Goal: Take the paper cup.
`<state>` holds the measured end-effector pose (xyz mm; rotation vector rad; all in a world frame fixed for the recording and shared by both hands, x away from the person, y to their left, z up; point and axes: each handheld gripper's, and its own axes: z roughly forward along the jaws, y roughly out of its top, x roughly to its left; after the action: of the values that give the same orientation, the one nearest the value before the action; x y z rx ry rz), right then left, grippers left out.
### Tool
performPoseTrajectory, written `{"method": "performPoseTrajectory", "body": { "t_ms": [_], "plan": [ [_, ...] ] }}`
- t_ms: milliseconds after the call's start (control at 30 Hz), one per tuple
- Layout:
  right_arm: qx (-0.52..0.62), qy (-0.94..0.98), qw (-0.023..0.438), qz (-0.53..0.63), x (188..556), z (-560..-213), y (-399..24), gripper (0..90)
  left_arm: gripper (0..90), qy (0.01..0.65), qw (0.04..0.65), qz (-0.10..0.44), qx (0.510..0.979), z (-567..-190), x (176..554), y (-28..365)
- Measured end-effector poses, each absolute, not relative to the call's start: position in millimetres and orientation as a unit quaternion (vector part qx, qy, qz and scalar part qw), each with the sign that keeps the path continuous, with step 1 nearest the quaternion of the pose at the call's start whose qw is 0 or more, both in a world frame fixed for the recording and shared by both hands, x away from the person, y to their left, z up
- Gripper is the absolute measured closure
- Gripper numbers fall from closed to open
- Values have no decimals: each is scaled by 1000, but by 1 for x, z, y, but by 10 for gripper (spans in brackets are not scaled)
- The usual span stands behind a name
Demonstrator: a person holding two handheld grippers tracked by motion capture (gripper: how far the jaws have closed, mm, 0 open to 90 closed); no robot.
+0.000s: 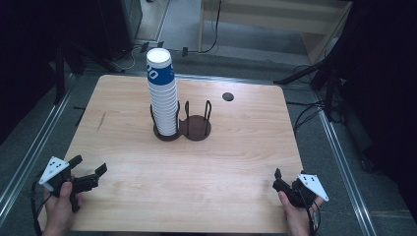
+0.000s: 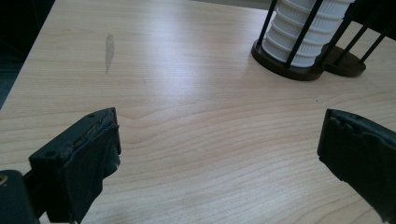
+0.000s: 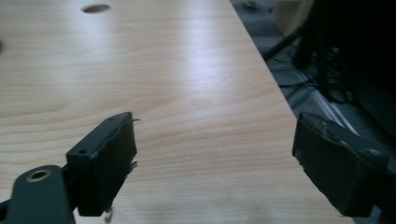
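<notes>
A tall stack of white paper cups (image 1: 162, 93), the top one with a blue band, stands in the left ring of a dark two-ring wire holder (image 1: 196, 129); the right ring is empty. My left gripper (image 1: 91, 163) rests at the table's near left corner, held by a hand, jaws wide open with nothing between them. In the left gripper view, my left gripper (image 2: 219, 130) points toward the cup stack (image 2: 303, 28) and holder base (image 2: 343, 65) farther off. My right gripper (image 1: 285, 181) sits at the near right corner. In the right gripper view, that right gripper (image 3: 215, 130) is open over bare wood.
The wooden table (image 1: 196, 187) has a round cable hole (image 1: 227, 96) at the back right, the same hole (image 3: 95, 8) showing far ahead of the right gripper. A faint scuff (image 2: 109, 49) marks the left side. Cables and dark stands lie on the floor around the table.
</notes>
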<state>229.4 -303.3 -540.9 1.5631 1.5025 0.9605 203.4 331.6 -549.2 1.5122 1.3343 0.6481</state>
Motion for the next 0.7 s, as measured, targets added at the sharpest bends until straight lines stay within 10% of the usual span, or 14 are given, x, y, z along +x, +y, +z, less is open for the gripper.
{"method": "performPoseTrajectory", "body": {
  "t_ms": [700],
  "plan": [
    [566,586,362,454,239,-488,-249,136,2,539,500,264,624,-549,202,332]
  ]
}}
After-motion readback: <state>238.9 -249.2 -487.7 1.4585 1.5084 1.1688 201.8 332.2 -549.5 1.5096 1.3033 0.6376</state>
